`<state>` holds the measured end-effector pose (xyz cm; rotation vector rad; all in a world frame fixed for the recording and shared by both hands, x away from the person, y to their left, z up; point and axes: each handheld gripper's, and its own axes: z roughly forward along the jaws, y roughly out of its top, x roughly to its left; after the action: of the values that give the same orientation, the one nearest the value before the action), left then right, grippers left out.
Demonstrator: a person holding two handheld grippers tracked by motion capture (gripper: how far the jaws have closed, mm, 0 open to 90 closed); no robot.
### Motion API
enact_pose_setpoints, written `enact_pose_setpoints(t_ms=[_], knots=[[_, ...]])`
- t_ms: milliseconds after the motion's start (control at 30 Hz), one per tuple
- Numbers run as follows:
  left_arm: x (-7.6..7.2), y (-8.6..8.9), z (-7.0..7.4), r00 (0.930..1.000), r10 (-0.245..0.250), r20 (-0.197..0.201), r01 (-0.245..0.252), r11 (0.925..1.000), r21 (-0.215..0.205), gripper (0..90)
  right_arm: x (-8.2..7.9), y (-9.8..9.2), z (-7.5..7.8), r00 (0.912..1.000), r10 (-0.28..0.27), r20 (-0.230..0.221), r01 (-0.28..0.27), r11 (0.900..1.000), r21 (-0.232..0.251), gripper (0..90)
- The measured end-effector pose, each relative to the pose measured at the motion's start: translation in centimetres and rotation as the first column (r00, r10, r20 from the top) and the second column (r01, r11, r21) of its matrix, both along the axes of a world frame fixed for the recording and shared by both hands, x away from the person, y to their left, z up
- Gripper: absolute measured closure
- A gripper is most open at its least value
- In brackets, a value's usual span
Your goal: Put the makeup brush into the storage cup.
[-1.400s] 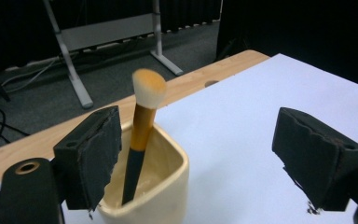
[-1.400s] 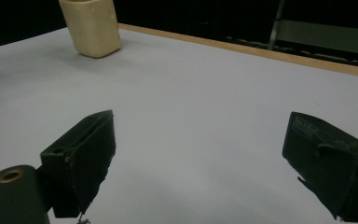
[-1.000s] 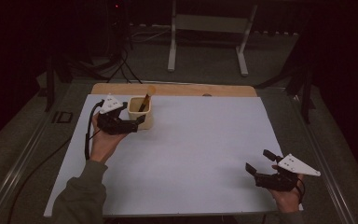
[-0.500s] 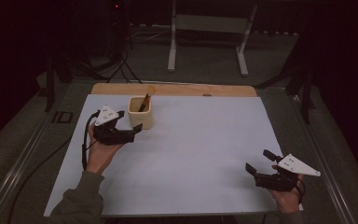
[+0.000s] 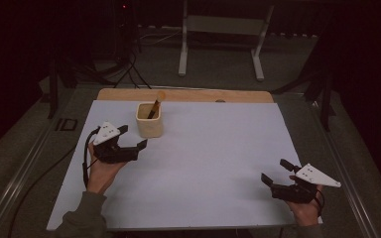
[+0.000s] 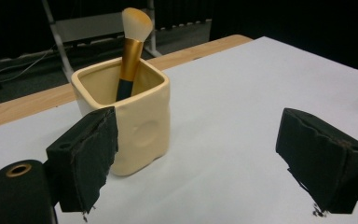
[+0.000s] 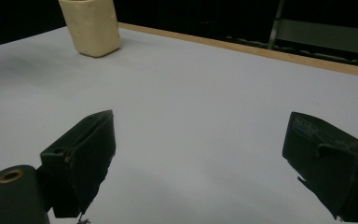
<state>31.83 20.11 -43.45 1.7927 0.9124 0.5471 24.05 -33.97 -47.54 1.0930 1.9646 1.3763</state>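
Two hand-held grippers are over the white-covered counter (image 5: 208,163), and both stand with jaws wide apart, holding nothing. The left hand-held gripper (image 5: 131,138) hangs just beside the cream cup (image 5: 149,120), apart from it; in the left gripper view the cup (image 6: 137,119) sits slightly left of the gap between the black jaws, not touching either pad. Inside the cup stands a makeup brush (image 6: 129,51), leaning against the rim with its bristle head up and its gold ferrule clear of the opening. The cup rests upright near the far left part of the counter, close to the wooden edge (image 5: 188,95). The right hand-held gripper (image 5: 275,172) rests well apart, at the near right corner, with the cup (image 7: 90,27) far off in its own view.

As a judgement, the brush looks already seated in the cup, so the placing seems done. What is left appears to be little more than drawing the left hand clear.
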Motion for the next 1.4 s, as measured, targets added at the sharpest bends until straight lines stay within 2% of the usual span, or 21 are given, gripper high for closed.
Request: enact_pose_setpoints(t_ms=[233, 300, 367, 433, 600, 667, 967, 1400], knots=[[-1.3, 1.0, -0.6, 0.9998, 0.013, 0.014, -0.013, 0.9996, -0.027, 14.2, 0.2, 0.0, 0.0, 1.0000, 0.005, 0.002, -0.005, 1.000, -0.002, 9.3], [-1.8, 1.3, -0.7, 0.9989, 0.024, 0.041, -0.023, 0.9990, -0.039, 15.5, 0.3, 0.0, 0.0, 1.0000, 0.006, 0.001, -0.006, 1.000, -0.003, 9.3], [-2.3, 1.6, -0.9, 0.9985, 0.028, 0.047, -0.026, 0.9984, -0.050, 15.5, 0.4, 0.1, 0.0, 1.0000, 0.007, 0.000, -0.007, 1.000, 0.000, 9.3], [-2.3, 1.6, -0.9, 0.9985, 0.028, 0.047, -0.026, 0.9984, -0.050, 15.5, 0.5, 0.1, 0.0, 1.0000, 0.006, 0.001, -0.006, 1.000, -0.001, 9.3], [-3.4, 2.4, -1.6, 0.9965, 0.061, 0.056, -0.057, 0.9962, -0.066, 15.8, 0.9, 0.0, -0.1, 1.0000, 0.004, -0.001, -0.004, 1.000, 0.002, 9.3], [-3.7, 2.7, -1.8, 0.9966, 0.061, 0.056, -0.057, 0.9959, -0.071, 15.8, 1.0, 0.1, -0.1, 1.0000, 0.004, -0.002, -0.004, 1.000, -0.001, 9.3], [-5.2, 3.9, -2.5, 0.9954, 0.081, 0.050, -0.078, 0.9955, -0.054, 15.7, 1.4, 0.5, 0.0, 0.9999, 0.011, 0.007, -0.011, 1.000, -0.009, 9.4], [-6.9, 5.5, -2.4, 0.9927, 0.105, 0.060, -0.101, 0.9925, -0.069, 15.7, 1.3, 0.1, 0.5, 0.9985, 0.027, 0.047, -0.027, 1.000, 0.004, 9.3]])
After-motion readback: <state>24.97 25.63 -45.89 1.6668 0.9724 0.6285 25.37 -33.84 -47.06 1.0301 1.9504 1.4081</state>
